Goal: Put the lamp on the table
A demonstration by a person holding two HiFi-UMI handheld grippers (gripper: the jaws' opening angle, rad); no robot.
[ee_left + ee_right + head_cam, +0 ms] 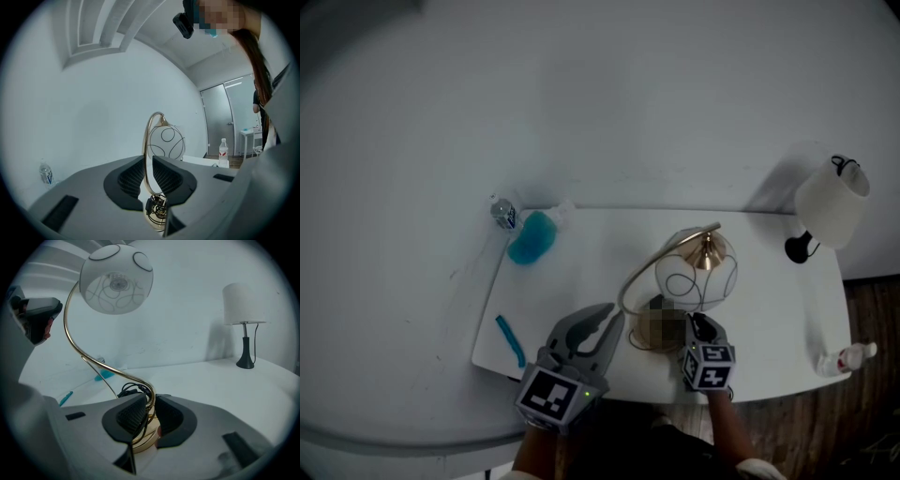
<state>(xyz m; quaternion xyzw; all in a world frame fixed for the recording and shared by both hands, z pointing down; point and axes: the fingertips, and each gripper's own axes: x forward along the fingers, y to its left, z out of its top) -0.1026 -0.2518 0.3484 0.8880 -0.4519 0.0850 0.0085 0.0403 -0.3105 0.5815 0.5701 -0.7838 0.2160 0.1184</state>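
The lamp [698, 272] stood at the table's [581, 272] near edge, a little right of its middle. It had a thin gold stem [79, 350] that rose from a round gold base [143, 439], swept up in a long curve and hooked over at the top. A white globe shade [116, 280], traced with thin black loops and circles, hung there under a small gold cap. A dark cord [133, 391] lay coiled on the base, against the foot of the stem.

Both grippers held the lamp. The left gripper [602, 319] came in from the near edge, and in its own view its jaws were drawn in on the stem [146, 140] with the shade [165, 140] showing above them. The right gripper [701, 328] sat just right of the base, its jaws clamped on the lowest part of the stem beside the cord. The base looked to be down on the table, though no view showed the contact clearly.

A second lamp [830, 206], with a white drum shade and a black foot, stood at the far right corner. A blue bottle [532, 236] lay near the far left corner. Another bottle [848, 358] lay at the near right corner.
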